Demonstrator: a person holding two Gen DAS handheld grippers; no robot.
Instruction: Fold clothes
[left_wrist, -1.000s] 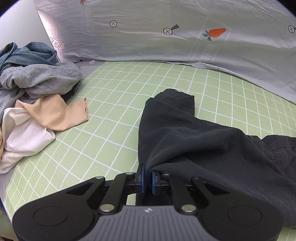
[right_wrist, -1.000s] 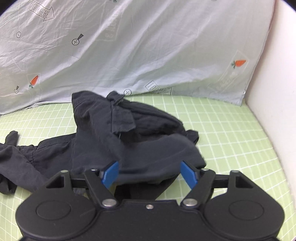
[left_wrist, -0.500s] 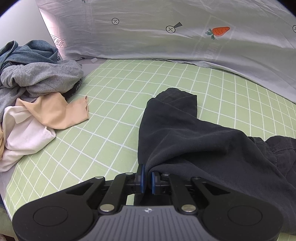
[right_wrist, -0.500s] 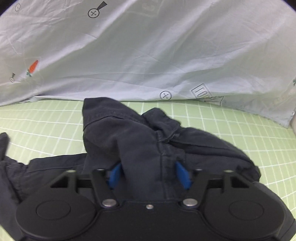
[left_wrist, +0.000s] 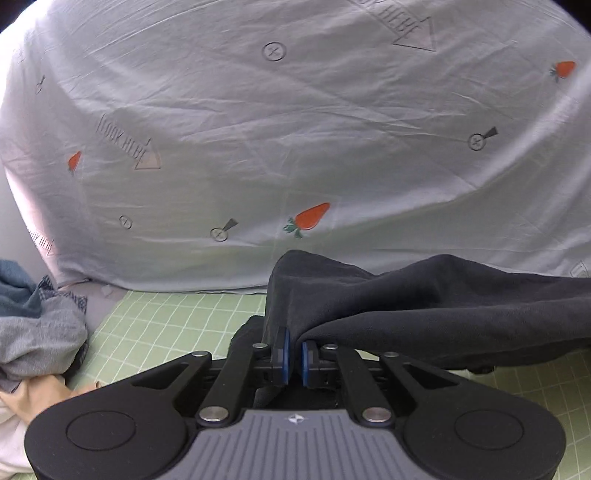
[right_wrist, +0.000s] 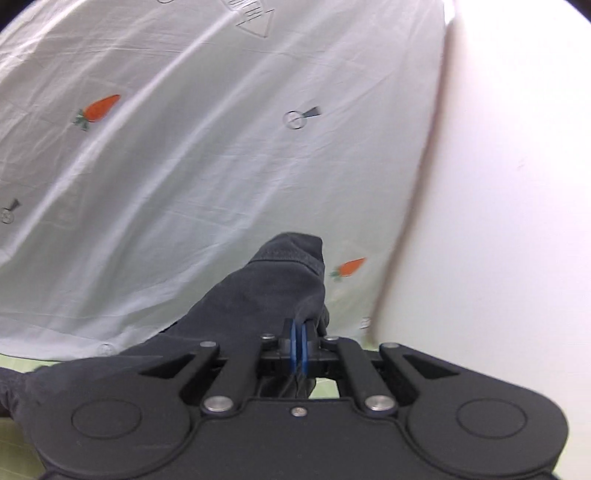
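left gripper has its blue pads pressed together on a fold of the dark garment, pinching the cloth right at the tips. the fabric rises from that pinch into a peak and stretches away to the right edge of the left wrist view, held up off the green checked sheet, with a strip of sheet visible under its sagging lower edge. a bit of the same dark cloth hangs down just behind the fingers.

over on the other side, right gripper is clamped too, blue pads nearly touching with dark garment caught between them. a hemmed corner stands up just beyond the tips, and the rest drapes down to the left past the gripper body.

behind both, the pale grey cover printed with carrots and arrows fills the background, and a white wall shows at the right of the right wrist view.

at the far left of the left wrist view sits the laundry pile: grey and blue pieces on top, something peach and white below, resting on the sheet well apart from the held garment.
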